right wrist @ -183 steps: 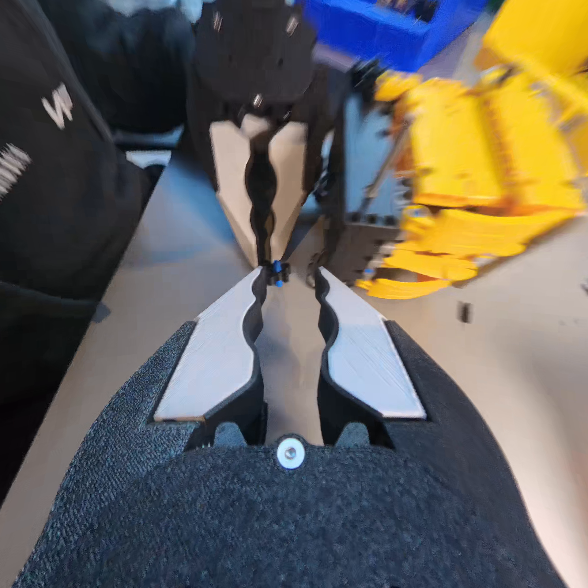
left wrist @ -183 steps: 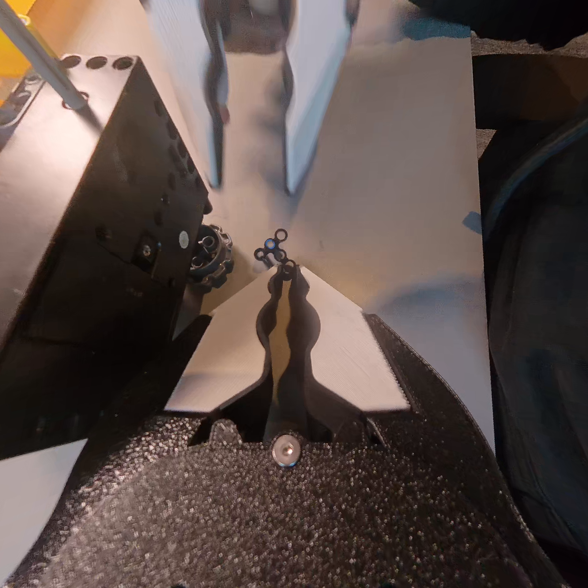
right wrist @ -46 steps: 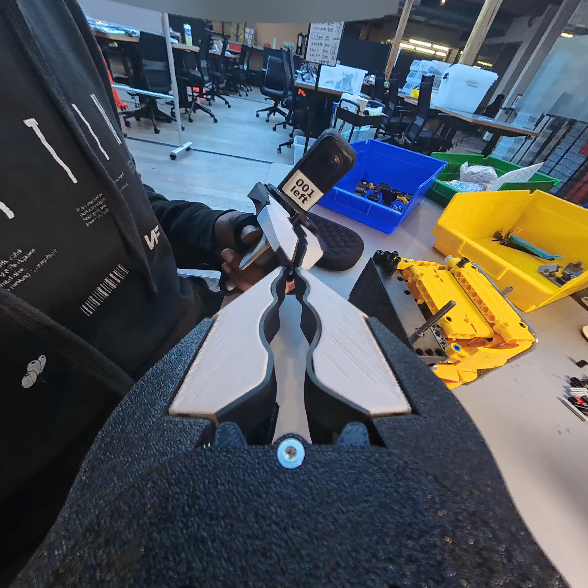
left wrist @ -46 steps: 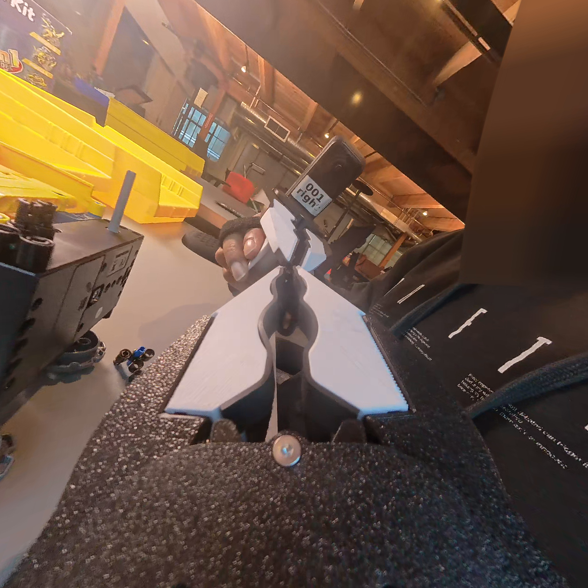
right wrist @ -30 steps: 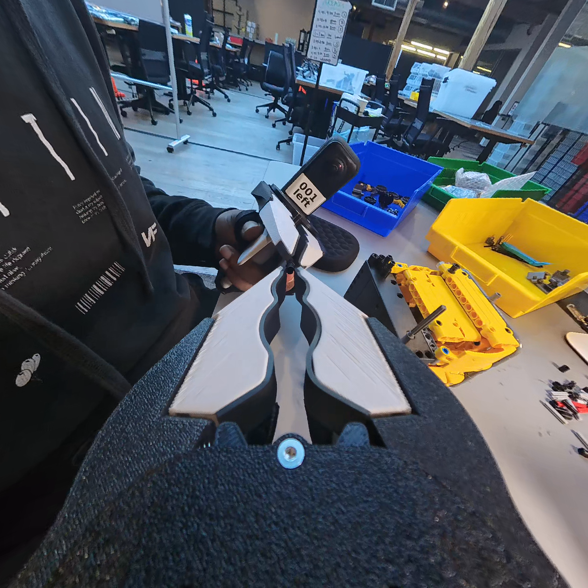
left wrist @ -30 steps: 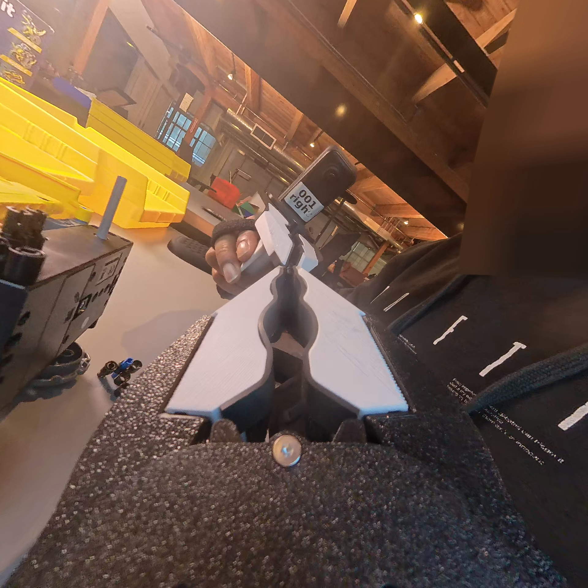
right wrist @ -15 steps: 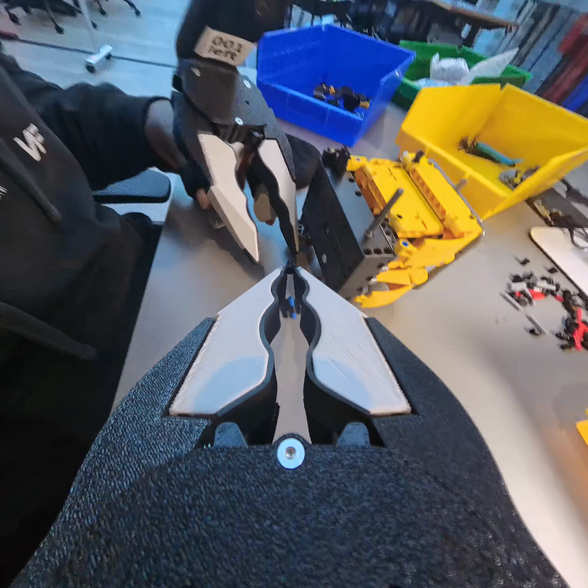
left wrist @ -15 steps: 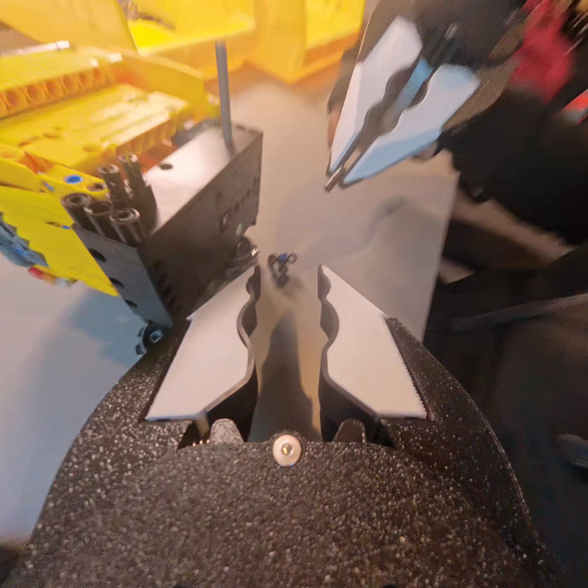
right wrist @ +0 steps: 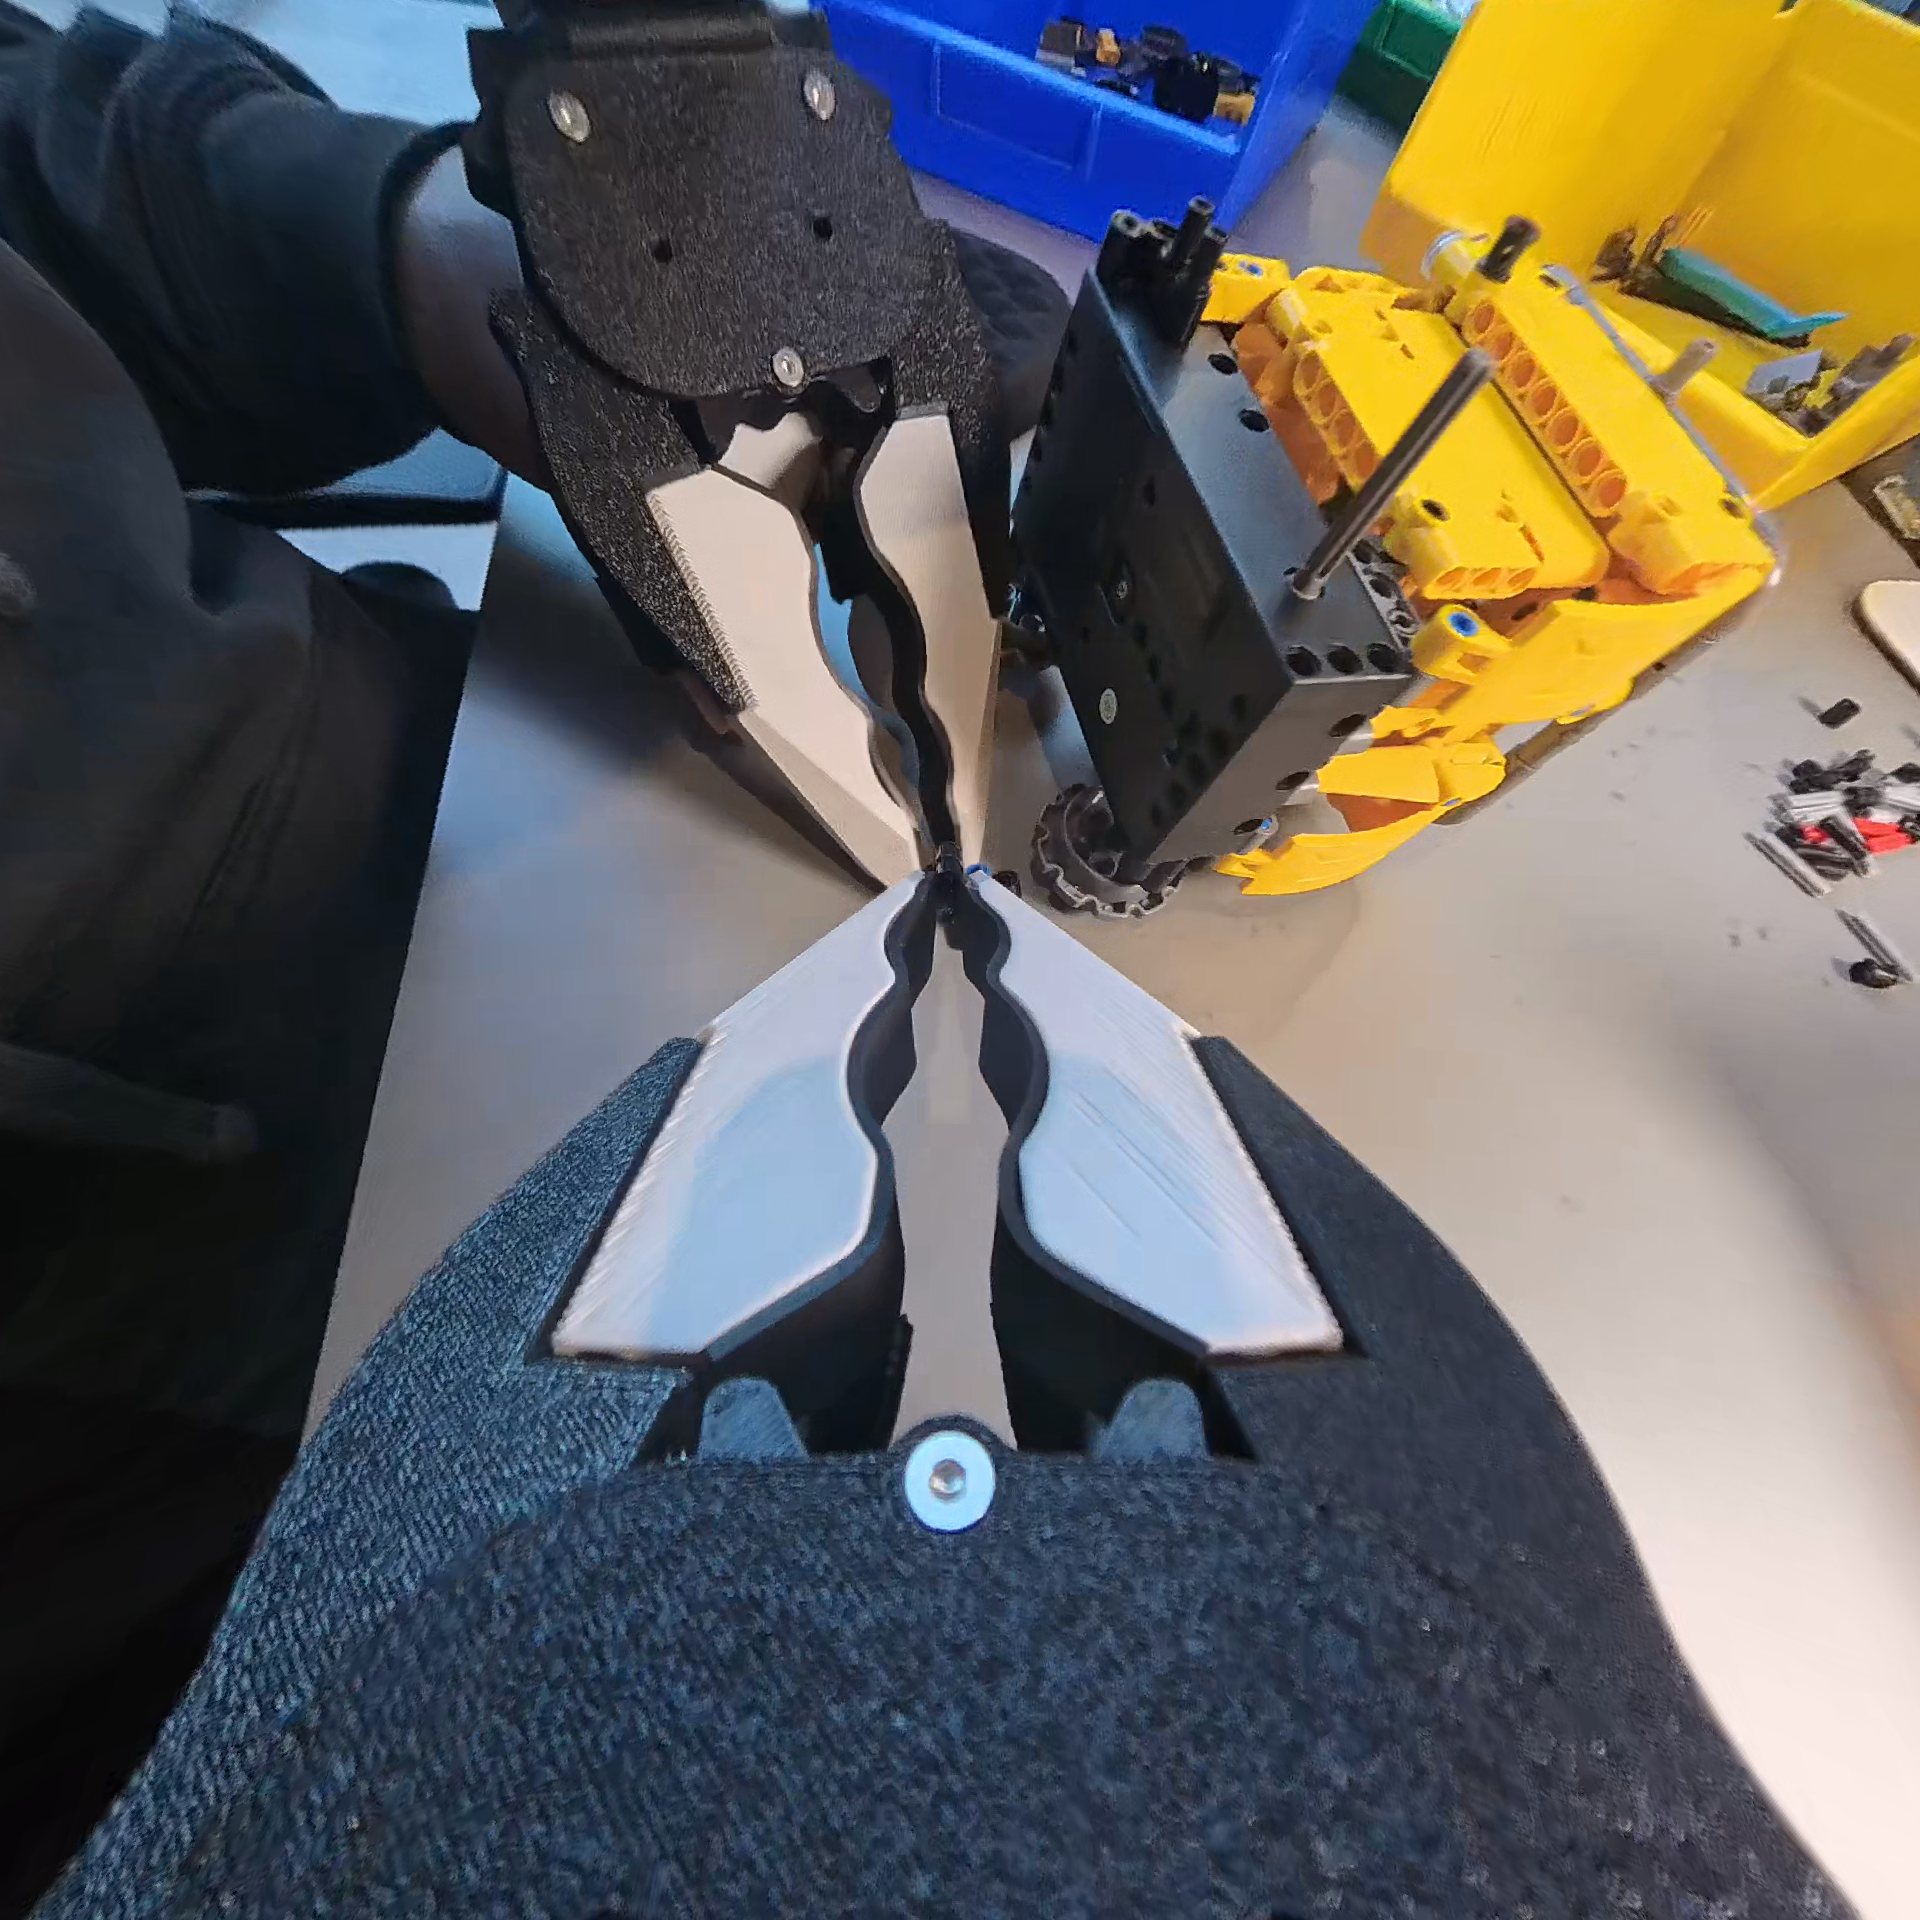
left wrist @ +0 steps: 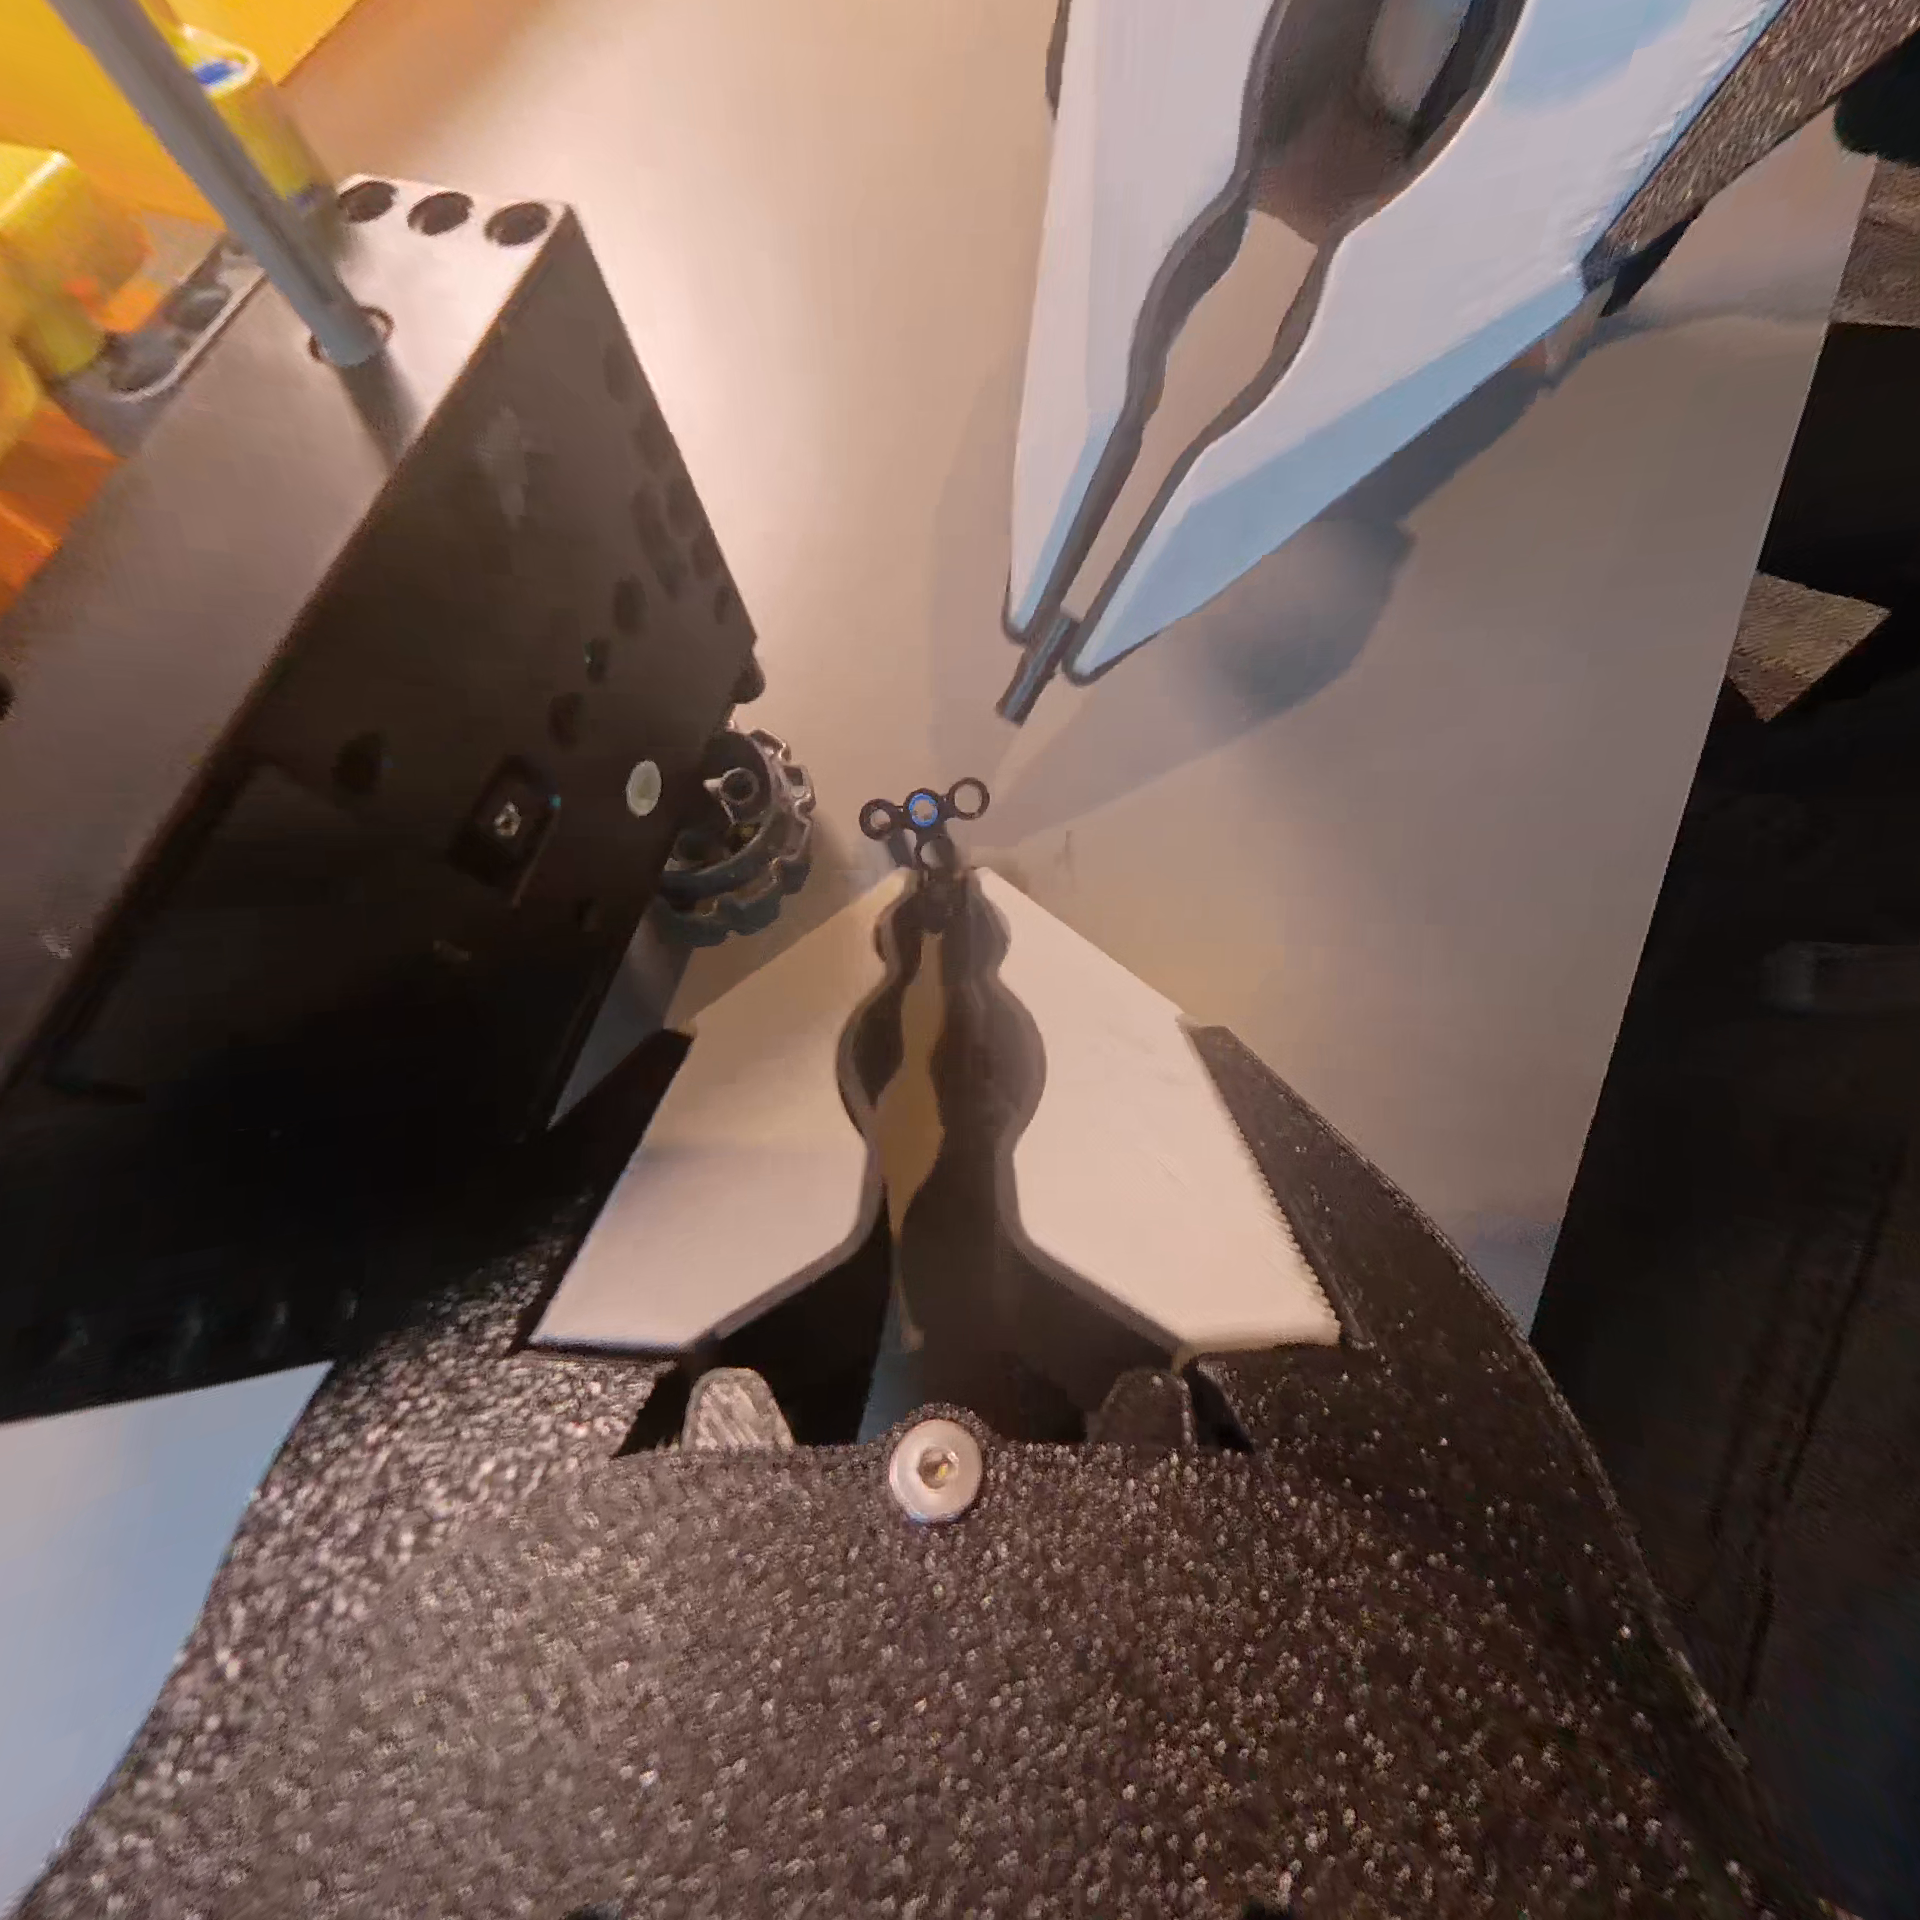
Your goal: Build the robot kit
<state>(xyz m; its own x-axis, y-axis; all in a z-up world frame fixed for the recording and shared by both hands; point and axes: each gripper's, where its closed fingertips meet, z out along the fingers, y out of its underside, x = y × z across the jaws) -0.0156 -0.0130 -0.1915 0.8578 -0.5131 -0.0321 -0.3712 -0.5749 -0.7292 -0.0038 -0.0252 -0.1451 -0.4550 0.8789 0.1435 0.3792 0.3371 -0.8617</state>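
Left to right: one black perforated block [left wrist: 343,665] with one grey rod [left wrist: 223,177] standing in its top, yellow brick model [right wrist: 1507,488] behind it. One black toothed wheel [left wrist: 743,852] at the block's foot. One small black connector piece [left wrist: 923,821], blue-centred, on the grey table [left wrist: 1299,831]. Left gripper [left wrist: 940,883], jaws closed, pinches that piece's near end. Right gripper [left wrist: 1049,649], nearly closed, grips a thin dark pin [left wrist: 1029,681], tip just above the piece. Three bins: blue [right wrist: 1060,114], green, yellow [right wrist: 1662,156]. No legible writing.

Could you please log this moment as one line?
left gripper: shut on small black connector piece | right gripper: shut on thin dark pin
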